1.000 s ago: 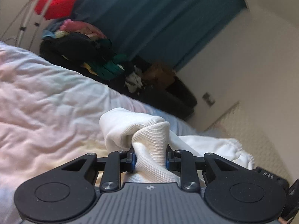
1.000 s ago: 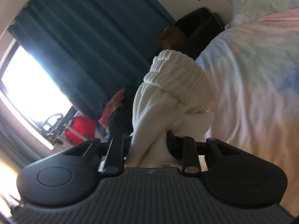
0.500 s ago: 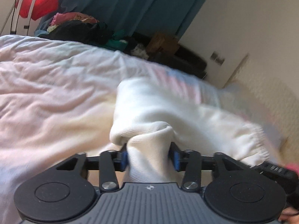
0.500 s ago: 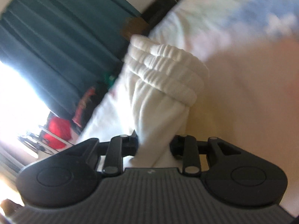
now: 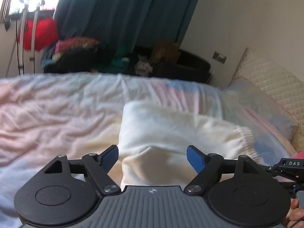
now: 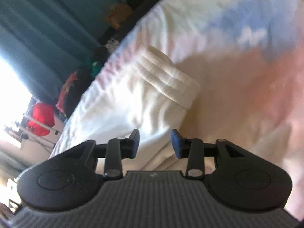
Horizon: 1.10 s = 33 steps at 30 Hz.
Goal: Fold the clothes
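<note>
Both tongs, left (image 5: 152, 156) and right (image 6: 154, 144), gape spread above the white sweatpants (image 5: 171, 133) lying folded on the bed (image 5: 57, 114); soft, floppy fleece, best pinched at the ribbed cuffs (image 6: 169, 77).

Garment (image 5: 171, 133) on bed (image 5: 57, 114), clothes pile (image 5: 76, 55) behind

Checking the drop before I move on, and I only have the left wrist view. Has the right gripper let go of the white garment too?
Observer: Yes. The right gripper is open, its blue pads clear of the white garment.
Operator: Which part of it lies on that side?
Observer: A ribbed band, lying flat on the pastel duvet.
Operator: Is the cloth bunched ahead of that gripper?
Observer: No, it lies spread out, with only shallow wrinkles.
</note>
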Each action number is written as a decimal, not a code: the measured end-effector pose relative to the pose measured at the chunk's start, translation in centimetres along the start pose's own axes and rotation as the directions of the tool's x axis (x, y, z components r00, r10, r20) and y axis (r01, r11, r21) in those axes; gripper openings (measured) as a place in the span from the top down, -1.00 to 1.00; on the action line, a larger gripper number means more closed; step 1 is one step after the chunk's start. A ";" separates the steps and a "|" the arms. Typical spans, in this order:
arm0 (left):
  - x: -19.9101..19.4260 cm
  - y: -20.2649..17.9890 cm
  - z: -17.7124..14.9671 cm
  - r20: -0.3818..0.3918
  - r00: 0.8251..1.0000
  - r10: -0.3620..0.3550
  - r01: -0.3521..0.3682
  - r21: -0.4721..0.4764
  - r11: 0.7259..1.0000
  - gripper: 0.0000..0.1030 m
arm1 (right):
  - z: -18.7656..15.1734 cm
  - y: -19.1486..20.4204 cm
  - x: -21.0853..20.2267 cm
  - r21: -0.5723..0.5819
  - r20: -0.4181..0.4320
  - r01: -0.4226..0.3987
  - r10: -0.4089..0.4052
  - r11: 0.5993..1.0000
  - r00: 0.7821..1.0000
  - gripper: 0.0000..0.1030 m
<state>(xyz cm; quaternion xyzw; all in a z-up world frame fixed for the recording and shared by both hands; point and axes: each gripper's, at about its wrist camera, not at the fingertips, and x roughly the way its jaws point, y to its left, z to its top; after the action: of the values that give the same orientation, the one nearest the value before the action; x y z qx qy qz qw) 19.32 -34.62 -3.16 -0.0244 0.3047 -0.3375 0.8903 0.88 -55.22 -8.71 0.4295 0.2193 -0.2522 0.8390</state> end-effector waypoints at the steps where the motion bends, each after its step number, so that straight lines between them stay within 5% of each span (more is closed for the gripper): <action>1: -1.4 -0.5 0.3 0.014 1.000 -0.002 0.002 0.007 1.000 -0.60 | -0.1 0.8 -1.3 -0.029 0.013 -0.006 0.007 1.000 1.000 0.22; 8: -11.7 -4.2 1.8 0.118 0.993 0.004 -0.015 0.091 0.996 -0.84 | -0.6 5.7 -9.7 -0.197 0.095 -0.061 0.081 0.979 0.992 0.17; 12: -17.4 -6.0 1.7 0.157 0.988 -0.011 -0.011 0.136 0.991 -0.99 | -1.1 8.0 -14.5 -0.275 0.130 -0.098 0.138 0.957 0.982 -0.65; 13: -18.8 -6.5 1.6 0.155 0.988 -0.028 0.003 0.154 0.988 -0.99 | -1.3 8.6 -15.6 -0.294 0.139 -0.107 0.153 0.950 0.978 -0.70; 23: -30.3 -7.9 -0.9 0.235 0.972 -0.012 -0.027 0.160 0.987 -1.00 | -6.1 11.5 -25.7 -0.453 0.230 -0.087 0.211 0.887 0.950 -0.67; 33: -37.0 -8.0 -5.1 0.292 0.955 0.046 -0.109 0.202 0.973 -1.00 | -12.5 11.6 -29.5 -0.534 0.299 -0.041 0.234 0.845 0.925 -0.67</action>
<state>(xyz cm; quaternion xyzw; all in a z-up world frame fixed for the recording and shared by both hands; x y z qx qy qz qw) -9.91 -17.11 14.19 0.0360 0.1353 -0.3261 0.9349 -16.83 -32.11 8.91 0.1502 0.0929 -0.1949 0.9648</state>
